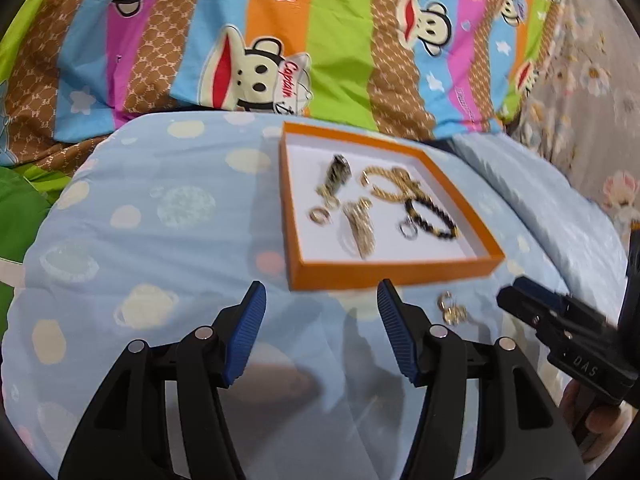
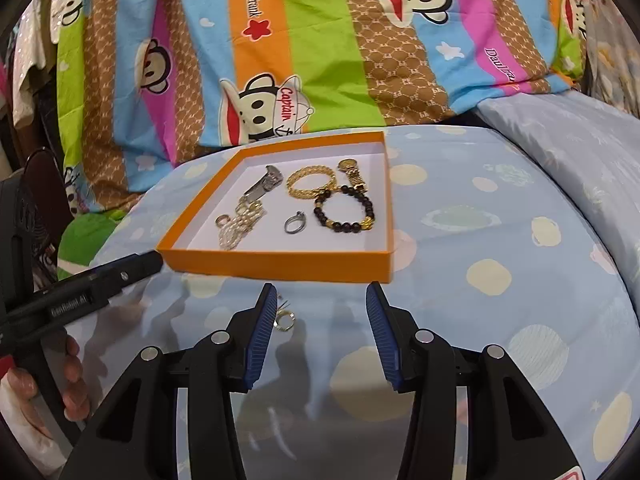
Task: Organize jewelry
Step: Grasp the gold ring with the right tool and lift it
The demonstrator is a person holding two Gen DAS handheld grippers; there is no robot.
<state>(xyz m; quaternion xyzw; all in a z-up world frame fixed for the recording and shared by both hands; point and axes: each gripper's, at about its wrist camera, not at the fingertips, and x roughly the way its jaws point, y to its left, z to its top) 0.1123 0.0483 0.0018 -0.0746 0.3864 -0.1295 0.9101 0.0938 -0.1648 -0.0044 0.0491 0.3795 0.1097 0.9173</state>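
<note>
An orange tray point(image 1: 392, 270) with a white floor lies on a light blue spotted pillow; it also shows in the right wrist view point(image 2: 280, 266). It holds a gold chain bracelet point(image 2: 310, 182), a black bead bracelet point(image 2: 346, 212), a silver ring point(image 2: 295, 224), a gold watch point(image 2: 354, 176) and other gold pieces. A small gold earring point(image 1: 452, 310) lies on the pillow in front of the tray, also in the right wrist view point(image 2: 285, 320). My left gripper point(image 1: 322, 312) is open and empty before the tray. My right gripper point(image 2: 322, 312) is open and empty, its left finger next to the earring.
A striped cartoon-monkey blanket point(image 1: 280, 40) lies behind the pillow point(image 1: 160, 240). A flowered cover point(image 1: 592, 100) is at the right. The right gripper shows at the right edge of the left wrist view point(image 1: 560, 320); the left one at the left of the right wrist view point(image 2: 100, 284).
</note>
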